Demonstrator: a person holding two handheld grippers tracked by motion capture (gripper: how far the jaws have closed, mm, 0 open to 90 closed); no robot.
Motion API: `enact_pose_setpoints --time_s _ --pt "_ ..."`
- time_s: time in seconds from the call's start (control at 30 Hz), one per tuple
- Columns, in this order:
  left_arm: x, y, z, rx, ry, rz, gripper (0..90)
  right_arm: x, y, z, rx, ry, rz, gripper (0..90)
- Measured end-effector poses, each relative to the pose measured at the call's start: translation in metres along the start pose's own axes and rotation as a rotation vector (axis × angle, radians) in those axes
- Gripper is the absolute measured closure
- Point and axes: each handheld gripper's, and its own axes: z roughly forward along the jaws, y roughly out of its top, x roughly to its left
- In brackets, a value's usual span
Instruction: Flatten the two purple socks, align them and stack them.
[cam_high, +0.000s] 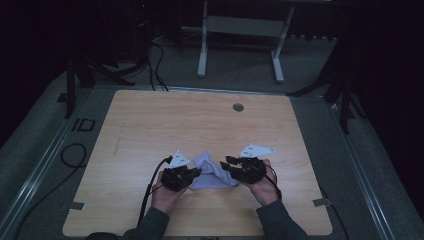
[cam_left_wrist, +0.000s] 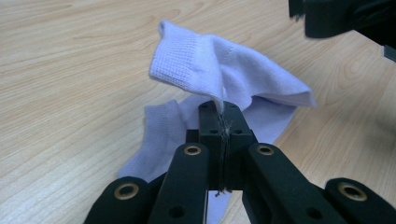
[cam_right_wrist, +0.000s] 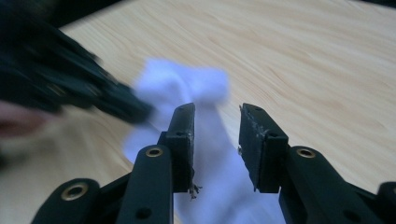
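Here, on a light wooden table (cam_high: 150, 125), two hand-held grippers meet over a pale lilac sock (cam_high: 212, 172) that lies crumpled near the person's edge of the tabletop, roughly midway across it.

On the left, the person's left hand (cam_high: 167, 195) holds the left gripper (cam_high: 192, 175), which points rightward into the sock's near left edge. In the left gripper view its jaws are pressed together on a fold of the sock (cam_left_wrist: 224, 79): the knit fabric runs up out of the seam between the two pads, and the ribbed cuff (cam_left_wrist: 180, 63) stands lifted and curled over above them, while the rest of the sock spreads flat on the wood behind and to the left of the jaws.

In the middle, the sock sits bunched between the two tools, one part raised and the rest lying on the table.

On the right, the right hand (cam_high: 265, 187) holds the right gripper (cam_high: 227, 162), aimed leftward at the sock's right side. In the right gripper view its jaws stand apart, with the sock (cam_right_wrist: 205, 154) showing in the gap between and beyond them; the pads do not press on it. That view is blurred, and the left gripper (cam_right_wrist: 107, 100) shows as a dark smear at the left, reaching the sock.
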Motion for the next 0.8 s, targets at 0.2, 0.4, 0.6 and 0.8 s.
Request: enact_pose_setpoints --time_s 0.2,0.4,0.6,0.8 --pt "0.002 -0.001 -0.001 0.006 0.008 -0.005 89.1 -0.024 -0.031 0.010 0.128 -0.059 0.099 68.9" --pt "0.002 -0.001 0.000 0.010 0.009 -0.002 89.2 -0.029 -0.048 0.023 0.200 -0.081 0.109 72.9" --pt "0.003 -0.002 -0.001 0.011 0.011 -0.005 89.1 -0.027 -0.051 0.028 0.222 -0.088 0.103 85.9" --pt "0.005 -0.003 -0.001 0.017 0.013 -0.008 89.1 -0.025 -0.048 0.024 0.192 -0.091 0.093 89.0"
